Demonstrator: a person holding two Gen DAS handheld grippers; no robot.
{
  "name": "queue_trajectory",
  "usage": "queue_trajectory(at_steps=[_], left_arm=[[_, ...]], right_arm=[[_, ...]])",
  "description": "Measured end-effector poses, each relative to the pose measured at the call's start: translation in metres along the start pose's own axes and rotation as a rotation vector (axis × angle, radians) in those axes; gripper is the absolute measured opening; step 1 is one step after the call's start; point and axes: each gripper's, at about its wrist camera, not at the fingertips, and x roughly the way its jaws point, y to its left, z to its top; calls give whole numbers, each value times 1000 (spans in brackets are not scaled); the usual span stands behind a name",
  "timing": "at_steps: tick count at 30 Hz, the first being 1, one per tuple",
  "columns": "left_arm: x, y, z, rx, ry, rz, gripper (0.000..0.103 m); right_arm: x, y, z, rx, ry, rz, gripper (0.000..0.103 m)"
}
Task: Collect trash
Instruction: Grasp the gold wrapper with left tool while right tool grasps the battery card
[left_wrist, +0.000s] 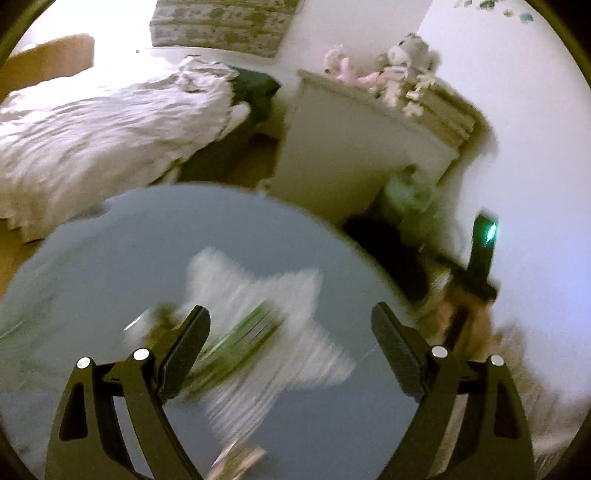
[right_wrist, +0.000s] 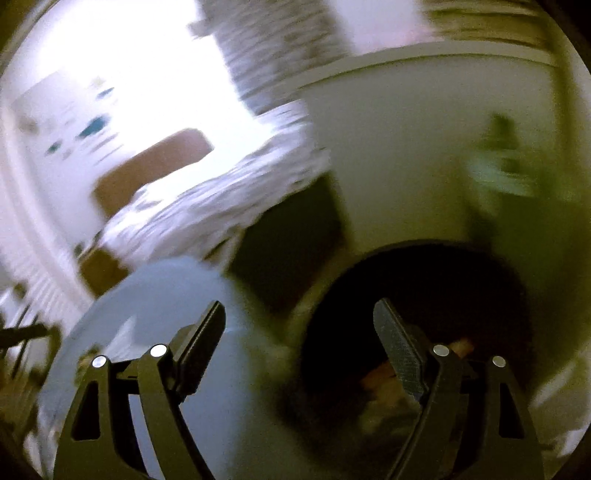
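Both tools gape empty; left tool (left_wrist: 290, 317) shows white star (left_wrist: 266, 321), right tool (right_wrist: 299, 314) dark bin (right_wrist: 417, 280).

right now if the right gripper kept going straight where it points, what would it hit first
Most likely the dark bin. The open, empty right gripper aims at the bin's near rim, where it meets the round blue table. The picture is blurred and depth is unclear, so it could clip the table's edge first.

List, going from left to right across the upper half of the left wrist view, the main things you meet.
Cardboard box → bed with rumpled white cover → white cabinet → soft toys on top of it.
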Motion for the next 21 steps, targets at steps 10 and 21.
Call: queue_trajectory(at_steps=[10,21], left_arm=[[-10,25,-91,156,143,12,87],[6,33,-111,248,161,57,40]], right_arm=[[49,222,-9,-585,365,416,82],[133,320,-58,-1045,662,422,82]])
